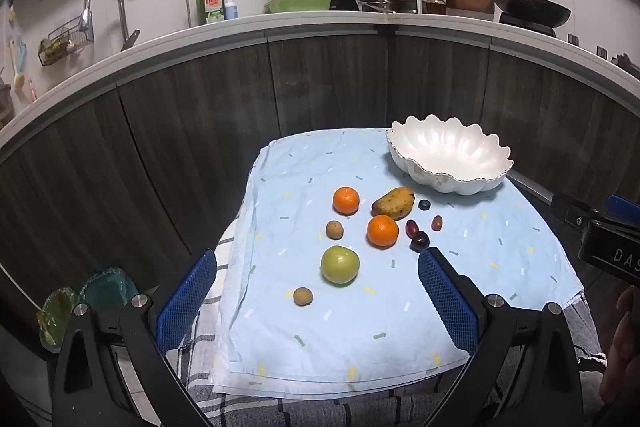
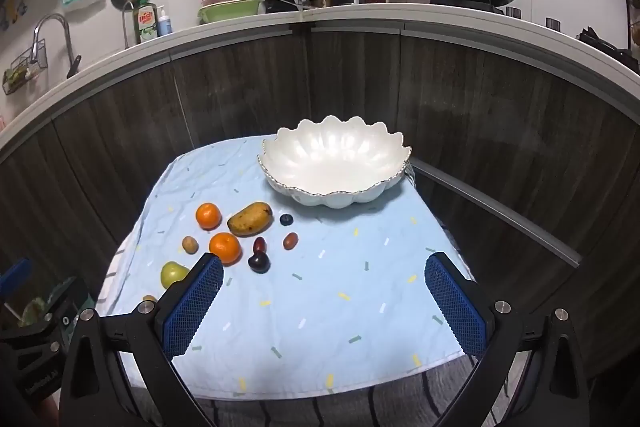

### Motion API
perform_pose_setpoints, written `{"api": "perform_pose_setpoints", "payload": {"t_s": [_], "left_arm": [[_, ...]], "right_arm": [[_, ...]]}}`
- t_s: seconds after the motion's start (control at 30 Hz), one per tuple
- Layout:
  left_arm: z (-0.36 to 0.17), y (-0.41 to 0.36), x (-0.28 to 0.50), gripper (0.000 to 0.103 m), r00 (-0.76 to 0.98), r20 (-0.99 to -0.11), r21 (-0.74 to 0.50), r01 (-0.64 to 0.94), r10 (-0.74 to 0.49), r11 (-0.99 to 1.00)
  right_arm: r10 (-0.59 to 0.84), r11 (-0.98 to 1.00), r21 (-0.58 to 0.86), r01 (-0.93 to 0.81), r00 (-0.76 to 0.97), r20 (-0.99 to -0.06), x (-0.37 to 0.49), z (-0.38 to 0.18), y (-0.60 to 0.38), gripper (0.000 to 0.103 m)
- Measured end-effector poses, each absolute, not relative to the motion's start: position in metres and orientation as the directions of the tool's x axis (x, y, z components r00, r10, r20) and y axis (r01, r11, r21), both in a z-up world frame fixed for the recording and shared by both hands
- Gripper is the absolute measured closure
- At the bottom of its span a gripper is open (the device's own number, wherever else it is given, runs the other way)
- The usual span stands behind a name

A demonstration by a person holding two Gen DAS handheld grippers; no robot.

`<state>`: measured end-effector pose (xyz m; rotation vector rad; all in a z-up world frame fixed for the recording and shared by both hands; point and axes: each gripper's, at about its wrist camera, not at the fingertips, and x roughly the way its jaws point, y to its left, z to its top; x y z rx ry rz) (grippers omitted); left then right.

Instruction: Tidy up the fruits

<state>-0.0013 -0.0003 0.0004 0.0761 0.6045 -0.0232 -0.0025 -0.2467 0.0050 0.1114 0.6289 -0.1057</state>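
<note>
Left gripper (image 1: 318, 291) hangs over the near edge of the pale blue cloth (image 1: 400, 327), jaws spread wide, nothing between the blue pads. Fruit sits ahead of it, from 11 to 1 o'clock: small brown fruit (image 1: 303, 296) nearest, just inside the left pad's line; green apple (image 1: 340, 264) at 12; second brown fruit (image 1: 334, 229) beyond it at 11; far orange (image 1: 346, 200) further out. Near orange (image 1: 383, 230) at 1 o'clock, touching or almost touching the mango (image 1: 393, 203) behind it. Dark plum (image 1: 419, 241) just off the right pad's tip, with a red oval fruit (image 1: 412, 227) touching it, another reddish one (image 1: 437, 223) apart, and a blueberry (image 1: 424, 204) beside the mango's end. White scalloped bowl (image 1: 448, 179) stands empty at 2 o'clock, on the cloth's far right corner, close to the edge. Right gripper (image 2: 324, 297) likewise spread wide and empty; from its view the fruit cluster lies at 10 to 11 o'clock, the bowl at 12. Bare cloth fills the space between its pads and on to the bowl. Cloth's left edge drops onto a plaid cover (image 1: 208, 331); dark cabinet fronts (image 1: 200, 131) wall the far side.
</note>
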Motion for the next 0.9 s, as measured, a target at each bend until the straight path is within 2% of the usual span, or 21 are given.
{"api": "perform_pose_setpoints", "payload": {"t_s": [0.9], "left_arm": [[0.0008,-0.0022,-0.0015,0.000,0.824,-0.566,0.070,0.043,0.004,0.997]], "right_arm": [[-0.065,0.988,0.074,0.134,0.805,-0.590,-0.0037,0.0047,-0.2461,0.001]]}}
